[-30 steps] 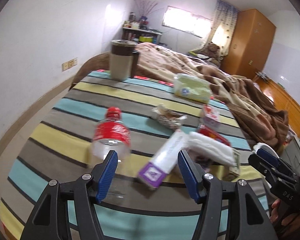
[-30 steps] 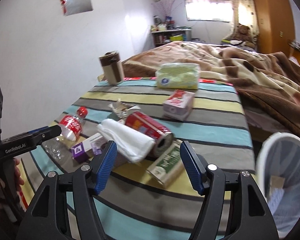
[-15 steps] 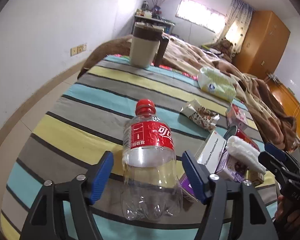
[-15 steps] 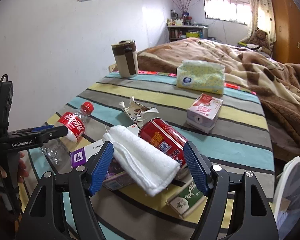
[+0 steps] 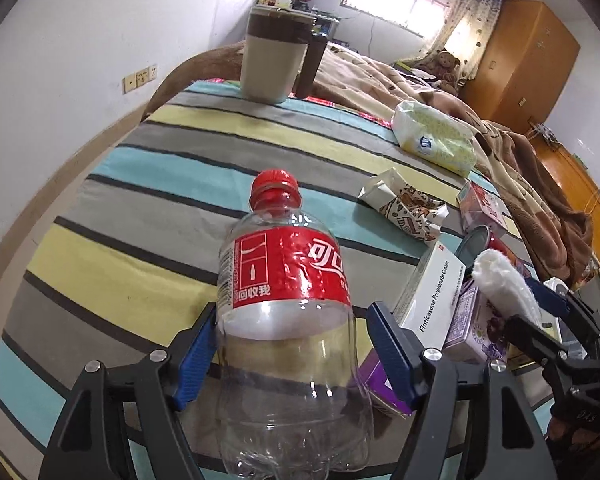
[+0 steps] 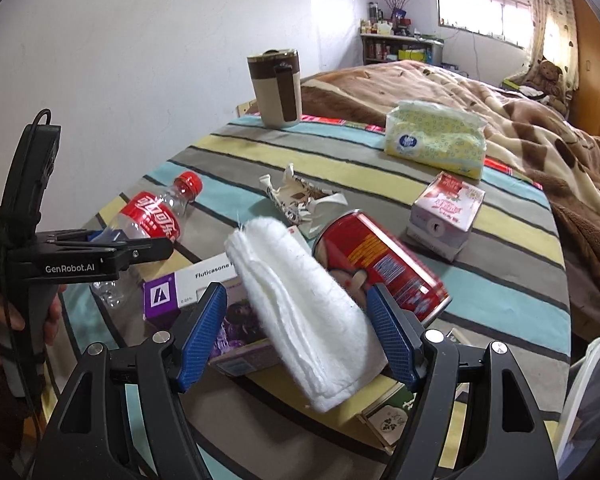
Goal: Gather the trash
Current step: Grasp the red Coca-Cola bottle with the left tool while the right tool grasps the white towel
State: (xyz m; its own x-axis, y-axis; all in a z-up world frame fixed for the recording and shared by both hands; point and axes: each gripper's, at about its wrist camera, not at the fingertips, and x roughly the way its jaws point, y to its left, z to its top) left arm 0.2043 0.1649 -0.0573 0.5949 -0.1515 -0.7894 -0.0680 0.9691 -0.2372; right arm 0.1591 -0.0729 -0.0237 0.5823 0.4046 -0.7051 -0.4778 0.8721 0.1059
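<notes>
Left wrist view: left claw (image 5: pixel 290 316) released, just widened, straddling the empty plastic bottle (image 5: pixel 288 280) lying on its side near the tabletop's (image 5: pixel 140 240) near-left corner, cap pointing away. Left pad close against the bottle wall, right pad clear of it; no grip yet. Best to centre first, then clamp on the clear body below the red label, gently, for fear of buckling thin plastic.

Right wrist view: right claw (image 6: pixel 296 292) likewise released and just widened, framing the folded white cloth (image 6: pixel 300 300) propped on the boxes (image 6: pixel 172 296) beside the red can (image 6: pixel 380 260), toward the tabletop's near edge. Better to push deeper before clenching, keep the right pad off the can, and take the whole fold. White bin (image 6: pixel 592 380) waiting past the near-right corner.
</notes>
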